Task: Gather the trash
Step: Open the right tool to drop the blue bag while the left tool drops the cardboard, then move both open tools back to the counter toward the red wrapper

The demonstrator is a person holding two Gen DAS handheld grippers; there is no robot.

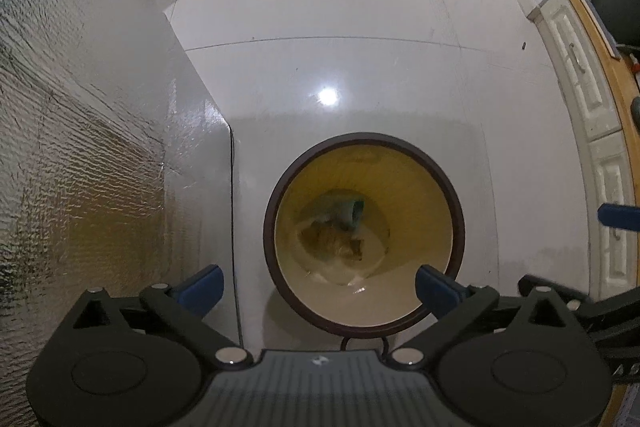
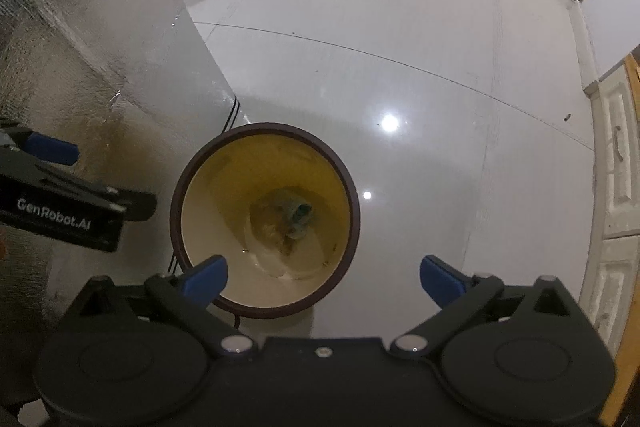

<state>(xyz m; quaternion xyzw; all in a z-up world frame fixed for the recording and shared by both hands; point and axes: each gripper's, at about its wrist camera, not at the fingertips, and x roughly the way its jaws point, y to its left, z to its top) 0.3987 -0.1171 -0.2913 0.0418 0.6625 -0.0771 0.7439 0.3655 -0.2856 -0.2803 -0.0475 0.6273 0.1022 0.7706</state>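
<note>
Trash (image 1: 336, 231) in bin (image 1: 456, 211) bottom, far below both wide-open, empty claws (image 1: 320, 289) (image 2: 324, 279)

A round dark-rimmed yellow plastic bin (image 1: 364, 329) stood on the glossy white tiled floor (image 1: 340, 27), crumpled trash (image 1: 334, 231) at its bottom, a foil-covered panel (image 1: 80, 147) to its left, white cabinet doors (image 1: 592, 131) well to its right.

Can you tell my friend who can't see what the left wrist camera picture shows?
Looking straight down, a round yellow bin with a dark rim stands on a shiny white floor, with crumpled trash at its bottom. The left gripper hangs above it, jaws wide open and empty. A silvery foil-covered wall rises on the left.
</note>
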